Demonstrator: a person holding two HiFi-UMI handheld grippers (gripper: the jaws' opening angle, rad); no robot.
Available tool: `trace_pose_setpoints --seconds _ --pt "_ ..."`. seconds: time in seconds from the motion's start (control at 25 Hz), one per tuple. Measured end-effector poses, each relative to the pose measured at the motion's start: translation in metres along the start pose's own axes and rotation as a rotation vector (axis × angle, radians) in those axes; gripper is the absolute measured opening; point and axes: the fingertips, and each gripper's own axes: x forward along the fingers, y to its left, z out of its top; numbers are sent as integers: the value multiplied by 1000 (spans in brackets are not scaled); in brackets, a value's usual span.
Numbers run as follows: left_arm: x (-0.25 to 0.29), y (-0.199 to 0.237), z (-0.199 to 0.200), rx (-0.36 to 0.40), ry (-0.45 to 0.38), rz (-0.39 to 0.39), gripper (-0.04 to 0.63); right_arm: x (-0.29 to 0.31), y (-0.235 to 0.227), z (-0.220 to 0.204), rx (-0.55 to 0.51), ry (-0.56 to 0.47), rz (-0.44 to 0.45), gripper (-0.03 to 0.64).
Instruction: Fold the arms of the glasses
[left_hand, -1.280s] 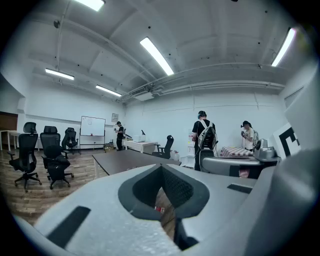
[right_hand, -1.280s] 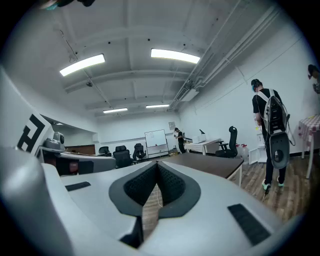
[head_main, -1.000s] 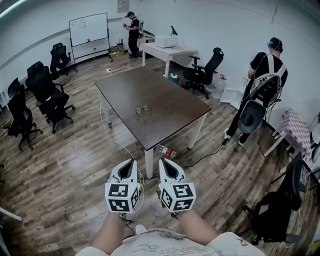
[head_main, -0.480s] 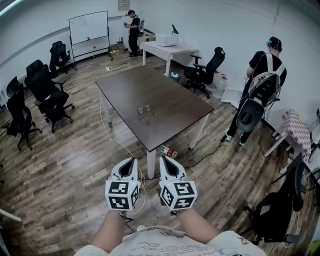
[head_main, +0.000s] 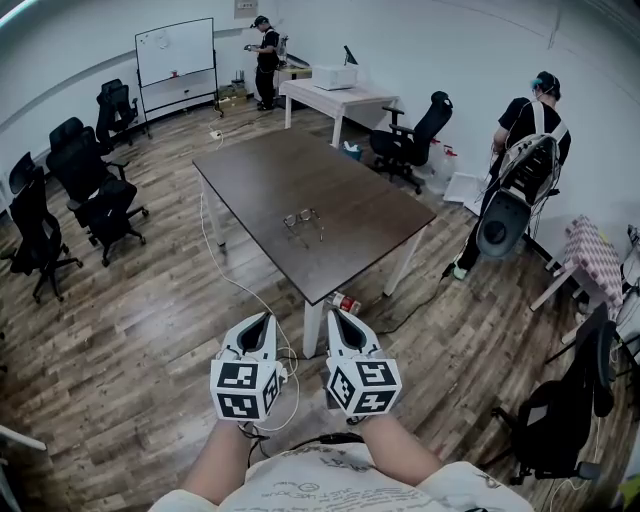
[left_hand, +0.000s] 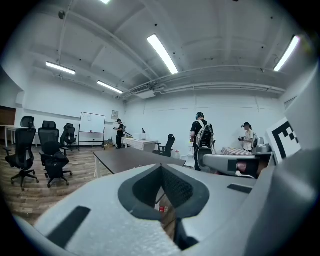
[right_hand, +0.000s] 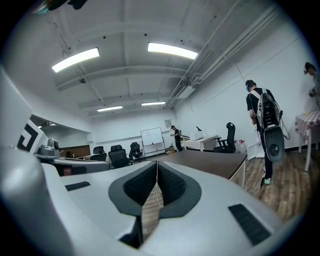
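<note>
Looking down, head view: a person stands on a wood floor, well apart from the dark table (head_main: 270, 165), both forearms stretched forward.
Glasses (head_main: 303, 219): lying on the table toward its near corner, nothing touching them; the arms appear unfolded, though fine detail is too small to tell.
Left gripper (head_main: 264, 320): held low before the body, pointing toward the table, its marker cube facing the camera.
Right gripper (head_main: 336, 314): just beside the left one, aimed the same way, level with it.
Bottle (head_main: 345, 302): lying on the floor by the table's near leg.
Cable (head_main: 213, 262): white, running from the table's left side across the floor toward the grippers.
Room: black chairs (head_main: 100, 205) at left, a whiteboard (head_main: 175, 55) by the far wall, a white desk (head_main: 335, 98) with one person (head_main: 266, 60) close by; another person (head_main: 520, 150), wearing a backpack, stands at right.
Left gripper view, jaws: pressed together at the tips, nothing between them. Through the slit below the tips show floorboards and the bottle's red label. The table stretches ahead, well apart.
Right gripper view, jaws: closed tip to tip, empty. The white cable shows through the narrow slit. The table lies ahead and to the right; the person with the backpack stands at far right.
</note>
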Motion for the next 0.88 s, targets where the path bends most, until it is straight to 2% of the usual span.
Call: trace_pose_setpoints --seconds 0.44,0.88 --pt "20 42 -19 -12 45 16 14 38 -4 -16 26 3 -34 17" --pt "97 85 -13 9 84 15 14 129 -35 -19 56 16 -31 17"
